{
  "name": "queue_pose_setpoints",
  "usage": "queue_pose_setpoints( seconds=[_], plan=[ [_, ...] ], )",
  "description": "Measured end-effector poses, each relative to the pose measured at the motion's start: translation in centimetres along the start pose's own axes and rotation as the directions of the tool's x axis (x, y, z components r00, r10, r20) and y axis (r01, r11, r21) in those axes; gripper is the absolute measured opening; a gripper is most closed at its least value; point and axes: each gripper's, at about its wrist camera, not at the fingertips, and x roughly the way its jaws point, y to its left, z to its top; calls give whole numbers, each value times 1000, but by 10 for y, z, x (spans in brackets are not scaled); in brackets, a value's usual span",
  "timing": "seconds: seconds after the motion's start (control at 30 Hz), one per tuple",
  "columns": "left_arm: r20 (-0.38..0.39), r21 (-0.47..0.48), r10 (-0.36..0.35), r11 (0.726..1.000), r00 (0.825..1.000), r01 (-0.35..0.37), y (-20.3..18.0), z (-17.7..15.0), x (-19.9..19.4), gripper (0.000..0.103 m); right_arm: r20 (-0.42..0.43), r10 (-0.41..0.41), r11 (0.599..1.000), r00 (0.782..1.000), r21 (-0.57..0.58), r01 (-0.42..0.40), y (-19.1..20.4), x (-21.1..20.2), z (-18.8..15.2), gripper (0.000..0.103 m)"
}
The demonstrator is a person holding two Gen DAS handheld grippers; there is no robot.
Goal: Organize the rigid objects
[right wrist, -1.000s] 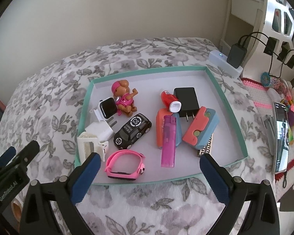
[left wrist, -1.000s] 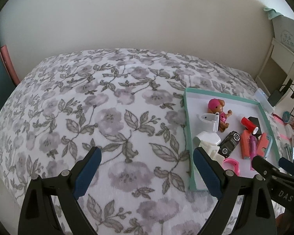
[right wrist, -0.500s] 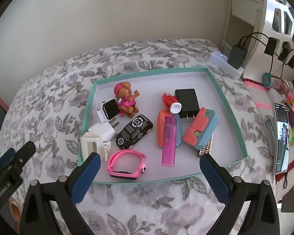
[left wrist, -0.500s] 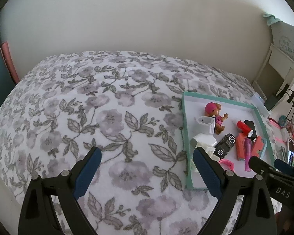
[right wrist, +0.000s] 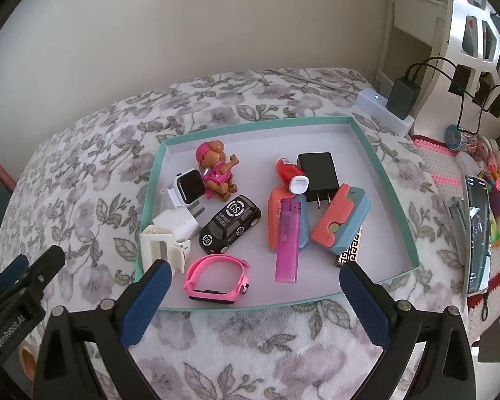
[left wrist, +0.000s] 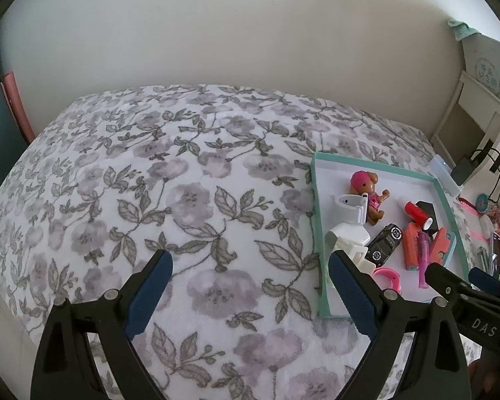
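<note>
Clutter is the main hazard: every small thing lies in the tray (right wrist: 396, 206), which rests on the bed (left wrist: 183, 200), and several overlap or touch. The lighter (right wrist: 286, 243) lies across an orange case (right wrist: 274, 213), a second case (right wrist: 341, 221) leans over a patterned card (right wrist: 348, 257), and the red tube (right wrist: 289, 173) sits against the black charger (right wrist: 318, 175). Pulling any one could drag or tip its neighbour. At the left wall the white clip (right wrist: 160, 245), white charger (right wrist: 180, 221), watch (right wrist: 188, 186), doll (right wrist: 216, 170) and car (right wrist: 231, 221) crowd together, so wide jaws might catch two things at once, and the car could roll on the smooth floor. The pink band (right wrist: 216, 275) lies alone near the front rim and looks easiest, though its loop may flex and slip. The right gripper (right wrist: 253, 295) hovers over the front rim, jaws spread wide and empty; the left gripper (left wrist: 250, 283) hangs over bare bedding beside the tray, jaws likewise spread and empty. The soft bedding may let the light tray shift or tilt under a downward push. Whether the things are meant to stay in the tray or come out cannot be told from here.
</note>
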Motion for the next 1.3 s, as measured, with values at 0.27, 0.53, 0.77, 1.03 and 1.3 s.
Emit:
queue_pose_setpoints(
  seconds=[0.27,0.53,0.77,1.03,1.3],
  plan=[
    [-1,-8,-1,1000,1000,1,2,0,0,95,-3,-2,1000,1000,-2,2,2,0,0,102],
    [-6,-20,1,1000,1000,-1,2,-1,2,95,-8,-3,1000,1000,-12,3,1,1,0,102],
    [-7,-21,2,1000,1000,-3,2,-1,2,95,-8,-3,1000,1000,-11,3,1,2,-1,102],
    [-11,-22,5,1000,1000,-5,1,0,3,95,-11,-4,1000,1000,-14,3,1,2,-1,102],
    [-17,-29,10,1000,1000,-10,2,-1,4,95,-13,-5,1000,1000,-13,5,2,3,-1,102]
  ],
)
